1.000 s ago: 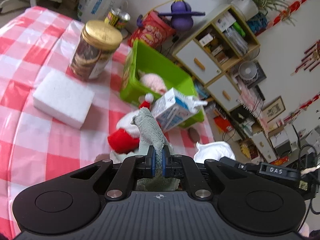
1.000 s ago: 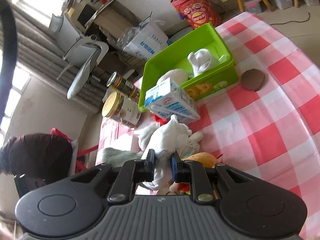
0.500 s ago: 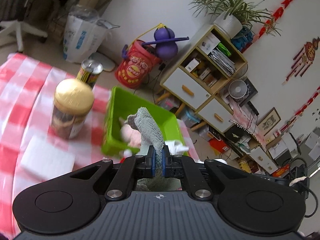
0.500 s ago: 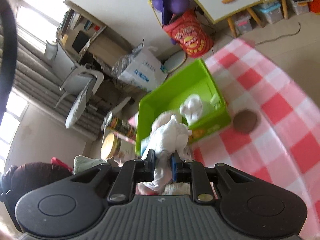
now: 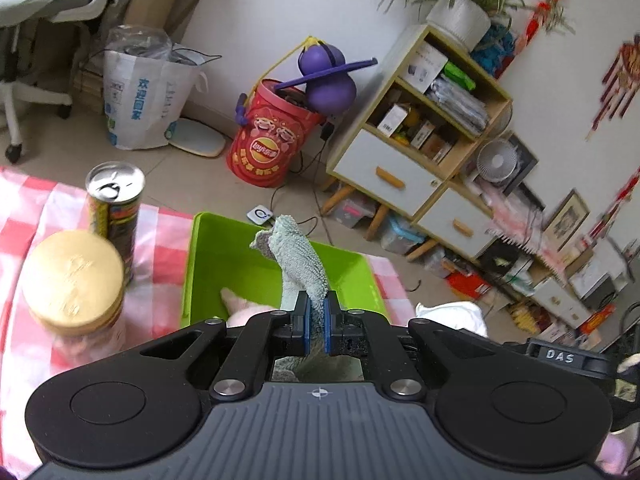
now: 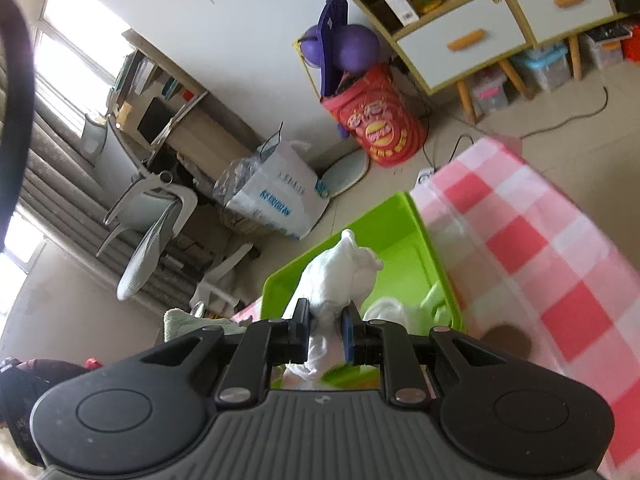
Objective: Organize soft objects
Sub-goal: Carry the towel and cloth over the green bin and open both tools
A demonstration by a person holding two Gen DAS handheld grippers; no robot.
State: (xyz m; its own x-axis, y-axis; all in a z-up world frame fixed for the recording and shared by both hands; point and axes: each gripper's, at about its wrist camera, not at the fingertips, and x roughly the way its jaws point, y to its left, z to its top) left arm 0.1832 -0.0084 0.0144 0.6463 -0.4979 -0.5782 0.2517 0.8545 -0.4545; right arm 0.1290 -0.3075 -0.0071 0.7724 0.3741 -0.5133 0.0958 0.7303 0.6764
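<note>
My left gripper (image 5: 316, 322) is shut on a grey-green fluffy cloth (image 5: 298, 258) and holds it up over the green bin (image 5: 224, 256). A pink soft toy (image 5: 244, 308) lies in the bin below. My right gripper (image 6: 326, 326) is shut on a white plush toy (image 6: 338, 276) and holds it above the same green bin (image 6: 404, 240). Another white soft toy (image 6: 394, 308) lies inside the bin. The grey-green cloth also shows at the left in the right wrist view (image 6: 180, 320).
A gold-lidded jar (image 5: 74, 280) and a drink can (image 5: 116, 204) stand left of the bin on the red checked tablecloth (image 6: 540, 248). A brown round coaster (image 6: 508, 340) lies right of the bin. A red snack bucket (image 5: 268, 148) and a cabinet (image 5: 420, 152) stand beyond the table.
Both grippers have risen off the table with their soft things and moved forward over the green bin. The milk carton, foam block and Santa toy have dropped out of view.
</note>
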